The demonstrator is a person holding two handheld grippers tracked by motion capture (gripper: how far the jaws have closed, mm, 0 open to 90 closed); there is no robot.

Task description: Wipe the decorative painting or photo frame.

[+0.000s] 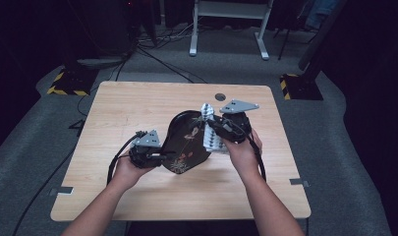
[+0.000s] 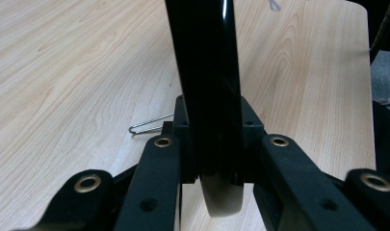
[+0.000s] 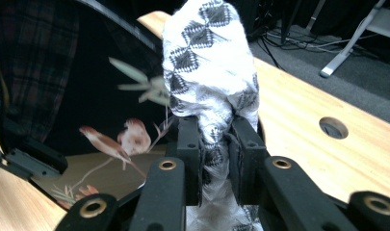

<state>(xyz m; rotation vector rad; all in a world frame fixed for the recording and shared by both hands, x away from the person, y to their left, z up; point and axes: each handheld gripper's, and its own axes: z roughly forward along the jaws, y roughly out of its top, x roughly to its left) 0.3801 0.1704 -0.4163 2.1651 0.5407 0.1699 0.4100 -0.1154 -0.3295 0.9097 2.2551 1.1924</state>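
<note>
At frame centre, the left gripper (image 1: 159, 156) clamps the black tray's (image 1: 186, 142) rim, tray tilted lengthwise toward upper right, while the right gripper (image 1: 213, 129) pinches the patterned cloth (image 1: 210, 135).

Left tongs (image 1: 163, 156) and right tongs (image 1: 212, 124) both clamped, forearms converging.

Light wooden table (image 1: 137, 105) with rounded corners on grey carpet, round cable hole (image 1: 220, 97) near its far edge, thin bent wire clip (image 2: 149, 124) lying flat on the woodgrain
</note>
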